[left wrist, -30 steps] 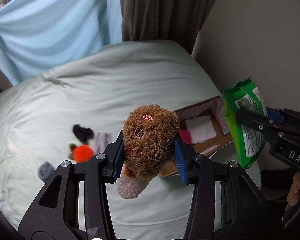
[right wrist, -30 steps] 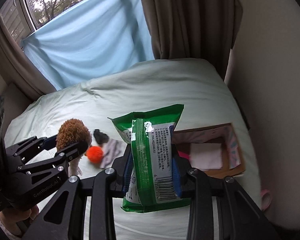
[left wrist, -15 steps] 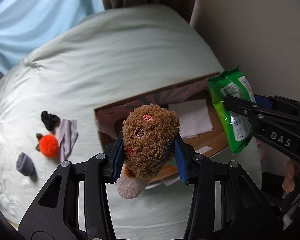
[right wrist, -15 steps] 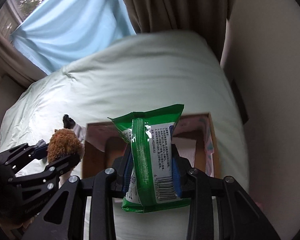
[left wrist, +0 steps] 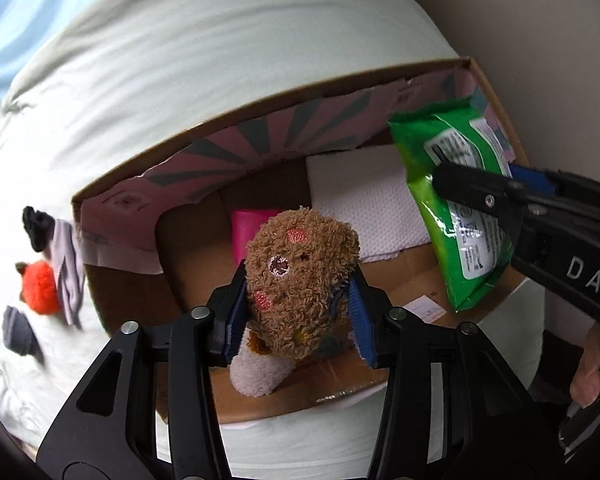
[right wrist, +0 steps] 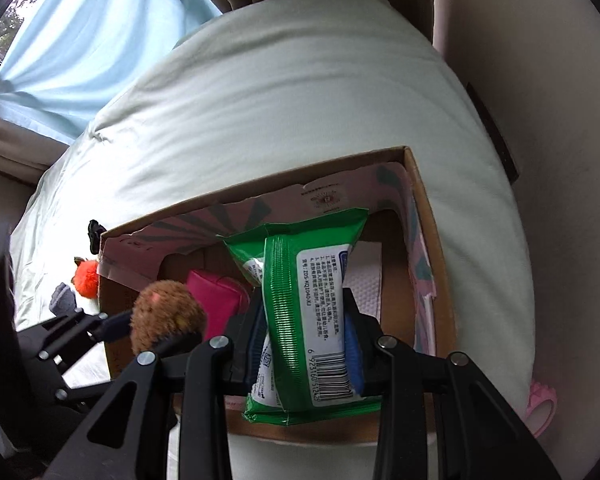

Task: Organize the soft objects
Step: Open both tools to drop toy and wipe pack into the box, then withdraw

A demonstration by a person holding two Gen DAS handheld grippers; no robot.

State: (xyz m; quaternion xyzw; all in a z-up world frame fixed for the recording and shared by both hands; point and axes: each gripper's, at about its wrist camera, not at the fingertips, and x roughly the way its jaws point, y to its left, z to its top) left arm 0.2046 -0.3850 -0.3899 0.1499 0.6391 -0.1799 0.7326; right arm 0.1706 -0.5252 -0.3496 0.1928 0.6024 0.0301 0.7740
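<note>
1. The left gripper point(left wrist: 300, 312) has the brown curly plush toy point(left wrist: 300, 276) between its blue pads; its jaws are opening, the left pad on the plush, the right one seemingly just clear.
2. The toy hangs over the open cardboard box with pink patterned flaps point(left wrist: 268, 120), which sits on the pale green bed point(left wrist: 220, 48).
3. The right gripper point(right wrist: 304, 344) is clamped on the green plastic wipes packet point(right wrist: 296, 312), also above the box.
4. Risk: released unevenly, the toy could snag on a pad or tip over the near wall.
5. Risk: the two grippers are close; packet and toy may collide.
6. An orange pompom point(left wrist: 40, 292) and small dark socks point(left wrist: 18, 330) lie on the bed, outside.
</note>
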